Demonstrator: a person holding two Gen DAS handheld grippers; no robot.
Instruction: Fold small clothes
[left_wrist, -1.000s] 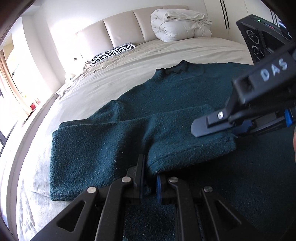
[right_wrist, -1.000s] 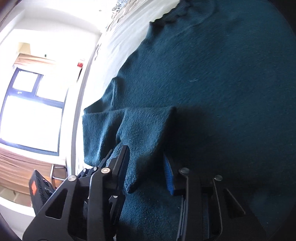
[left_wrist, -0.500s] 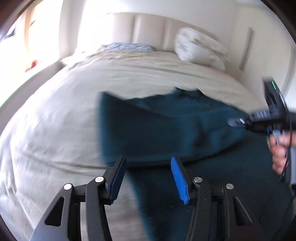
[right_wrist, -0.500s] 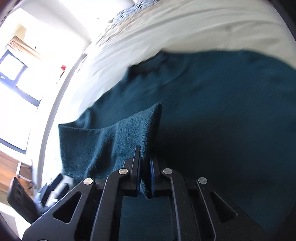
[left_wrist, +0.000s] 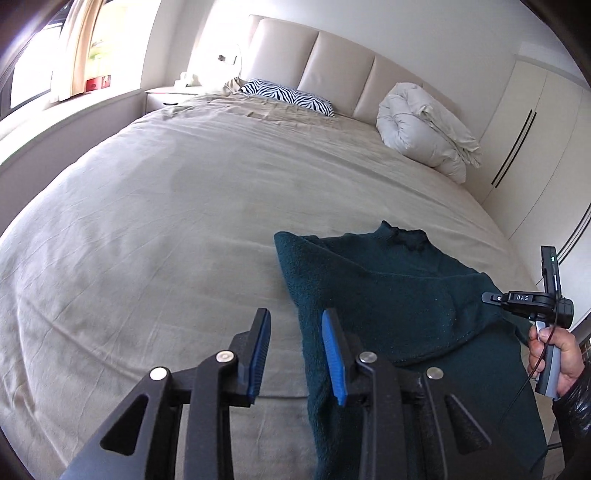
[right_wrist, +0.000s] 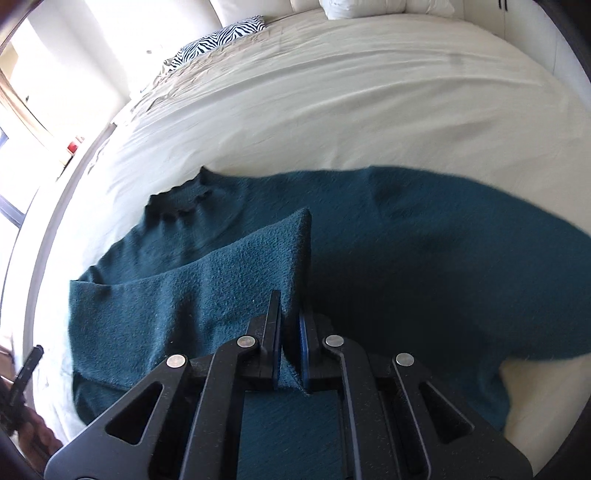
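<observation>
- The right gripper (right_wrist: 290, 332) pinches a fold of the dark green sweater (right_wrist: 406, 258).
- The left gripper (left_wrist: 295, 350) has just been closing; its jaws hold nothing, with a gap, over the bed (left_wrist: 166, 221).

L hand-held gripper (left_wrist: 295, 354) jaws apart, closing, R hand-held gripper (right_wrist: 290, 332) clamped

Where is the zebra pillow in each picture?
Left wrist view: the zebra pillow is at the top middle, lying against the headboard.
Right wrist view: the zebra pillow is at the top, left of the middle, small and tilted.
Shared landmark: the dark green sweater on the bed shows in both.
</observation>
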